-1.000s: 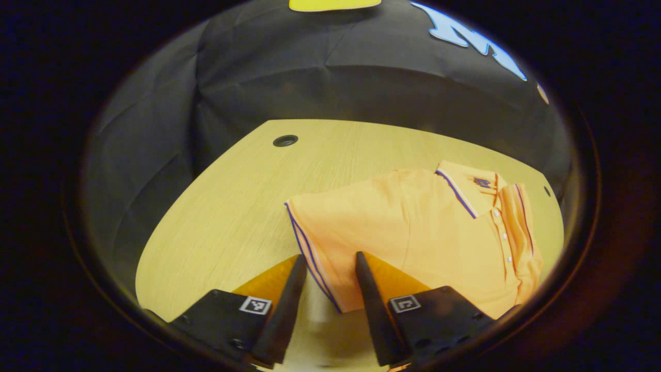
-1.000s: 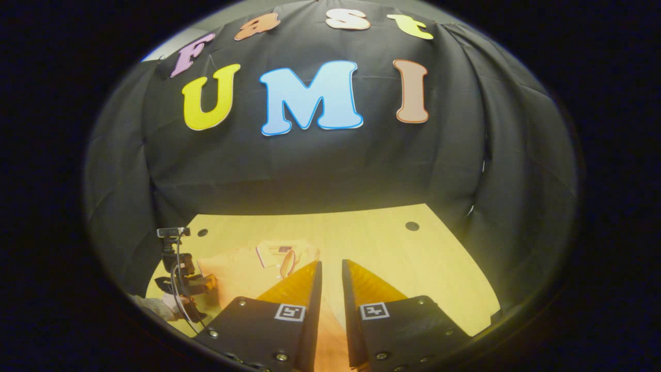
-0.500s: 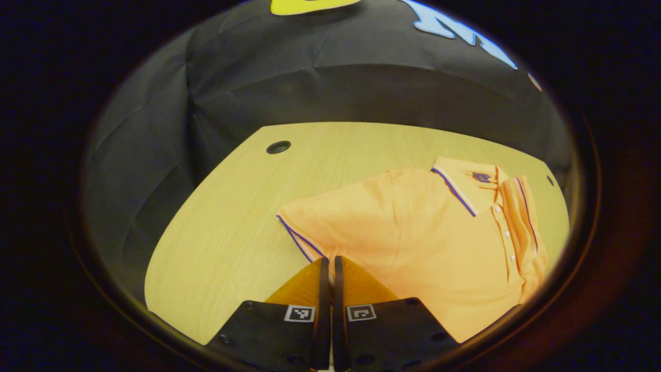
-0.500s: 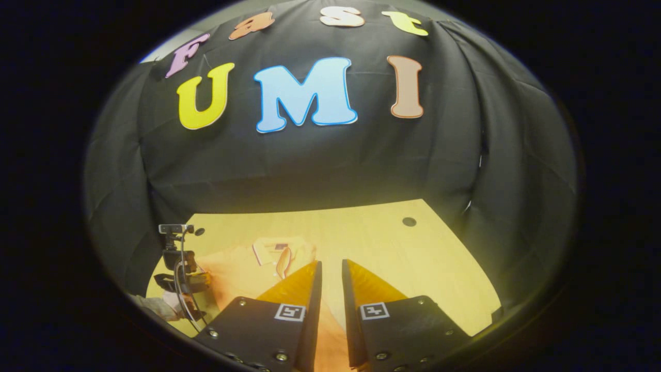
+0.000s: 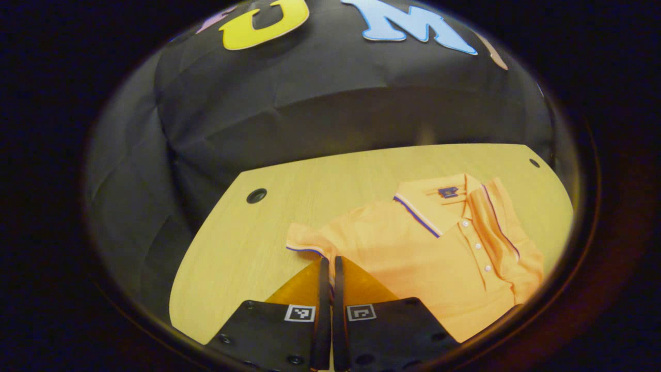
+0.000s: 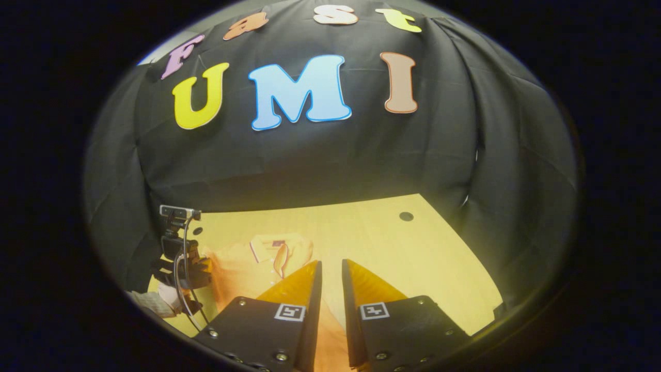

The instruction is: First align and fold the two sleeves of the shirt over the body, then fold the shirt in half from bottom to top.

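Observation:
An orange polo shirt (image 5: 413, 248) with purple-striped trim lies face up on the wooden table (image 5: 242, 248), collar (image 5: 439, 199) toward the wall. My left gripper (image 5: 329, 261) is shut on the near sleeve (image 5: 307, 243), whose cuff is bunched and raised. The other sleeve (image 5: 498, 217) lies folded over the body beside the buttons. In the right gripper view the shirt (image 6: 242, 268) is at the left, with the left gripper (image 6: 181, 268) and a hand (image 6: 160, 302) beside it. My right gripper (image 6: 330, 264) hovers with a narrow gap between its fingers. Table shows through the gap at the tips and orange cloth lower down.
Black cloth walls close the table's back and sides. Round cable holes sit at the back left (image 5: 256, 195) and back right (image 6: 406, 216). Bare tabletop (image 6: 413, 258) stretches to the right of the shirt.
My left gripper went from open around the sleeve cuff to shut on it, then lifted and drew the cuff in toward the body. The right gripper has barely shifted.

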